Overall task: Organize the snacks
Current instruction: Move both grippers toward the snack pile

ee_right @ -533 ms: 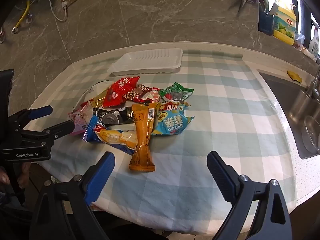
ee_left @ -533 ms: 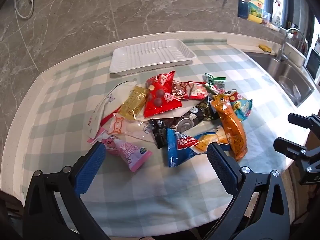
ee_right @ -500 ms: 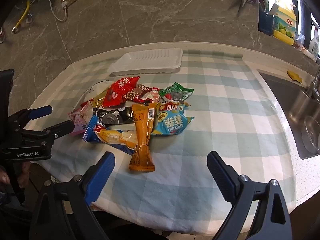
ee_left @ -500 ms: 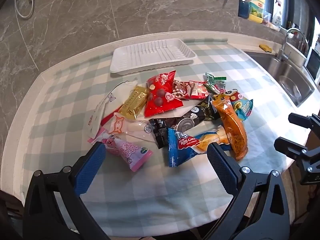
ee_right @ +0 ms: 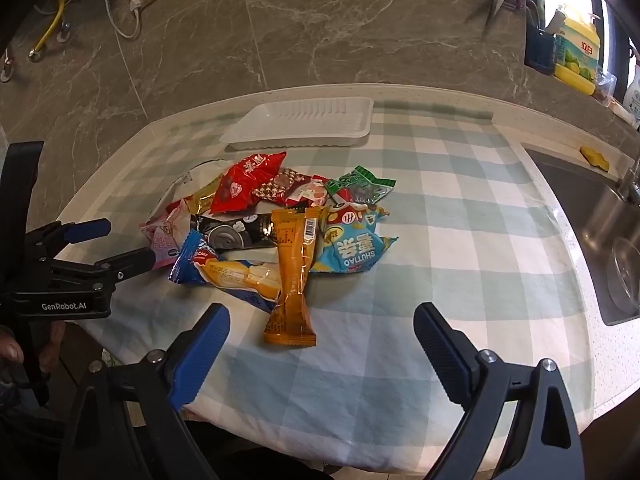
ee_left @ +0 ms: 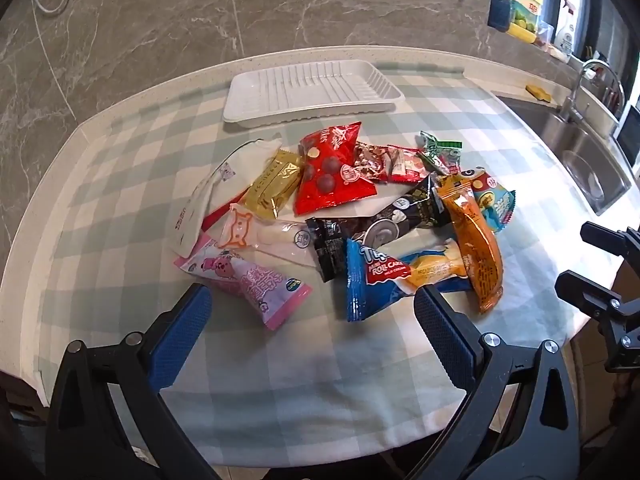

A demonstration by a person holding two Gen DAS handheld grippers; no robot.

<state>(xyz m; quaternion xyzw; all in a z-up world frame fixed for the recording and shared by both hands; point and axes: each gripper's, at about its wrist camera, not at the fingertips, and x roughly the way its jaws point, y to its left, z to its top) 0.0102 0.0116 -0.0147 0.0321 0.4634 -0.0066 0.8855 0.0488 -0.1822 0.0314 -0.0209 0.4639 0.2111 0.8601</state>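
Note:
A pile of snack packets lies on the checked tablecloth (ee_left: 120, 240): a red packet (ee_left: 332, 172), a gold one (ee_left: 276, 184), a pink one (ee_left: 248, 280), a black one (ee_left: 392, 224), a blue roll-cake packet (ee_left: 380, 276) and an orange packet (ee_left: 472, 240). Behind the pile sits an empty white tray (ee_left: 312, 92). My left gripper (ee_left: 312, 294) hangs open just in front of the pink and blue packets, gripping nothing. My right gripper (ee_right: 320, 312) is open too, near the lower end of the orange packet (ee_right: 294, 264). Light-blue (ee_right: 352, 248) and green (ee_right: 360, 186) packets lie on the pile's right side.
A steel sink (ee_left: 592, 172) with a faucet (ee_left: 580, 88) is set into the counter at the right. A yellow sponge (ee_right: 596, 156) and a dish-soap bottle (ee_right: 576, 56) stand near it. A marble wall (ee_right: 320, 20) rises behind the tray. A person's hand (ee_right: 12, 344) holds the left gripper (ee_right: 126, 240).
The pile sits slightly higher in the left wrist view, so that gripper has shifted a little. The right wrist view is unchanged. Both grippers stay open and no packet has moved.

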